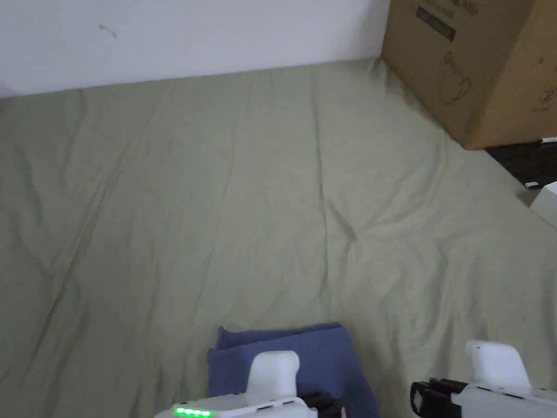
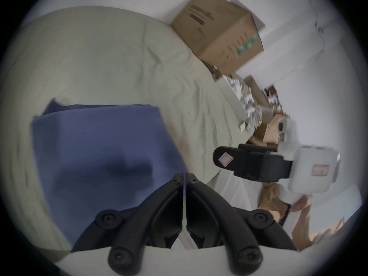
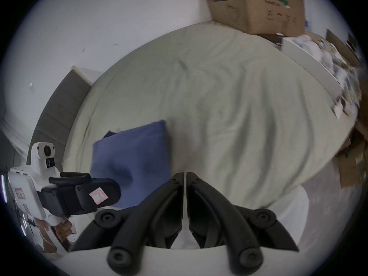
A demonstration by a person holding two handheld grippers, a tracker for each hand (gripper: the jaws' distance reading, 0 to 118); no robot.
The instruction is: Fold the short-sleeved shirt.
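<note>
Blue shirt (image 1: pixel 326 362) lies folded compact on green sheet (image 1: pixel 272 190), looks finished; left gripper (image 2: pixel 184 175) and right gripper (image 3: pixel 184 174) both closed, empty, held clear of it.

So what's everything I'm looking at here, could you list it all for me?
shirt: one, blue, folded into a compact rectangle, lying on the near part of the bed.
bed sheet: one, pale green, wrinkled, spread over the whole bed.
cardboard box: one large, brown, at the bed's far right corner against the wall.
wall: white, behind the bed.
clutter: several smaller brown boxes and papers, along the bed's right side.
left gripper: one, black jaws closed together, white body, over the shirt's near edge.
right gripper: one, black jaws closed, white body, above the sheet right of the shirt.
hand: holding the right gripper's handle.
</note>
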